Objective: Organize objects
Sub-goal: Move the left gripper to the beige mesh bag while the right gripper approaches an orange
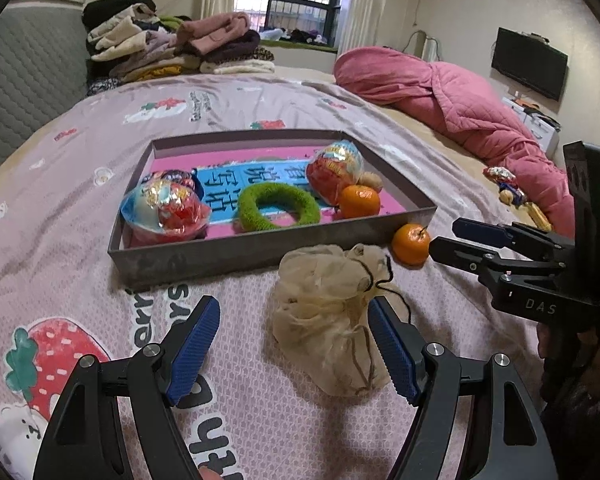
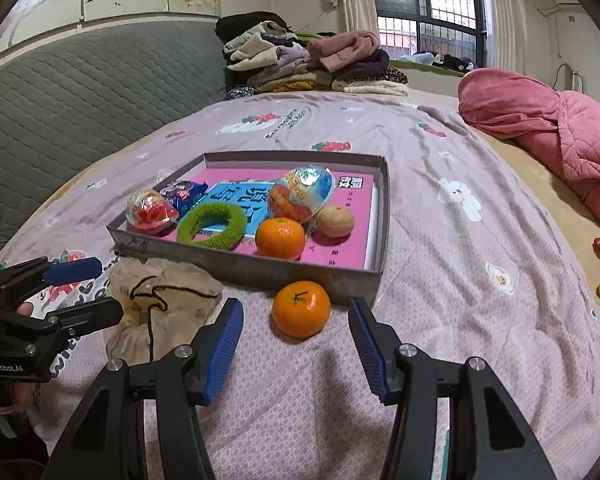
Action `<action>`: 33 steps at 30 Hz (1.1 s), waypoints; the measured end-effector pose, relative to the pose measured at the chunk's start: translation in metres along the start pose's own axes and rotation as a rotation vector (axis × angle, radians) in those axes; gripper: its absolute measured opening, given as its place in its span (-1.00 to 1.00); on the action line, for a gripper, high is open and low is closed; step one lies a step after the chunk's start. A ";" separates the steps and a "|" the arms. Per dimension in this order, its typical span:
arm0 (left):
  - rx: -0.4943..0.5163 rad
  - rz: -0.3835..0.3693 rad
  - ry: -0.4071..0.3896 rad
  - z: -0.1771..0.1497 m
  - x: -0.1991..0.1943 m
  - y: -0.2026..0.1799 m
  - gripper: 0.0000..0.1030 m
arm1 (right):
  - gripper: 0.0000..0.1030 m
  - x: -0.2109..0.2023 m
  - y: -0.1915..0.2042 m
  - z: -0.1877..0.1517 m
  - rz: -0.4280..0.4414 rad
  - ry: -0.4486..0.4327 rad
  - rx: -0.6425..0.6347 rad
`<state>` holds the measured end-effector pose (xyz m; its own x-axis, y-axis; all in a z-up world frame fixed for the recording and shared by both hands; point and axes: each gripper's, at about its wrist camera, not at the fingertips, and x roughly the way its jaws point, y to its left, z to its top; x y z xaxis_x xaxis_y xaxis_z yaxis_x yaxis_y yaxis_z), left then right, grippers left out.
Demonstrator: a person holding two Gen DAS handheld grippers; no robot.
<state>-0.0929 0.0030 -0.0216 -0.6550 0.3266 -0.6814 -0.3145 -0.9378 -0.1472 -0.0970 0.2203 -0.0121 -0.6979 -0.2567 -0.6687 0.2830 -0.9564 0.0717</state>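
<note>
Right gripper [image 2: 296, 322] frames tangerine [image 2: 300, 309]; walnut [image 2: 335, 221] clear here only

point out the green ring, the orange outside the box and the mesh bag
green ring [image 2: 213, 227], right wrist view, on its fuzzy front band
orange outside the box [image 2: 301, 309], right wrist view, middle of its peel
mesh bag [image 1: 324, 320], left wrist view, middle of the bundle

My 2 wrist cameras sit low over bed [image 1: 80, 184], angled down, facing window; both share gray tray [image 1: 260, 248] [image 2: 252, 270], close ahead.
</note>
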 end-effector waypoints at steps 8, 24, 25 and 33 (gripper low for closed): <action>-0.007 -0.002 0.057 -0.003 0.010 0.002 0.50 | 0.06 0.007 0.004 -0.004 -0.008 0.029 -0.017; -0.050 0.008 0.112 -0.001 0.028 0.004 0.50 | 0.06 0.025 0.003 -0.003 -0.041 0.077 -0.003; -0.051 0.011 0.113 0.000 0.029 0.004 0.50 | 0.06 0.026 0.003 -0.003 -0.039 0.082 0.003; -0.058 0.040 0.125 0.004 0.040 0.002 0.50 | 0.06 0.038 -0.004 -0.003 -0.042 0.121 0.050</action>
<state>-0.1230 0.0148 -0.0462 -0.5745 0.2752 -0.7709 -0.2471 -0.9562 -0.1572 -0.1232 0.2147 -0.0399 -0.6229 -0.2009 -0.7561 0.2200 -0.9724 0.0771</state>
